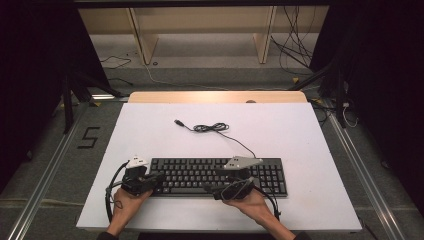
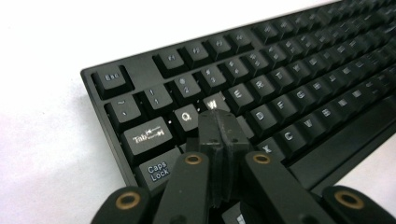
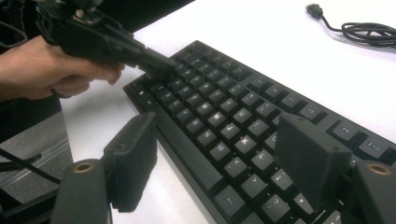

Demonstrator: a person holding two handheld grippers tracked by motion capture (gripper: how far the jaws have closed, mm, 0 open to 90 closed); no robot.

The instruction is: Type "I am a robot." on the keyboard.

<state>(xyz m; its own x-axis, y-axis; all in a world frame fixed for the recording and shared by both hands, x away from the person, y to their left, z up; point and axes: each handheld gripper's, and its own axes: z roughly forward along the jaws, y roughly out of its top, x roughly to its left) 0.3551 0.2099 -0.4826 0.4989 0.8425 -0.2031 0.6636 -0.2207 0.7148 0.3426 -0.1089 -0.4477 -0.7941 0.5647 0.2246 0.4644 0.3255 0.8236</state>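
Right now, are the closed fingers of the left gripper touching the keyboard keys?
Touching. In the left gripper view, the left gripper has its fingers shut together, with the tip resting on the keyboard just below the W key.

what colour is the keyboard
Black, with white lettering on the keys; the keyboard shows best in the left gripper view.

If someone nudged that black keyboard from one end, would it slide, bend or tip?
The keyboard looks like a rigid, flat slab, so it probably would not bend or tip. Lying on the smooth white table, it would likely slide or pivot. Its loose coiled cable is floppy and should simply trail behind.
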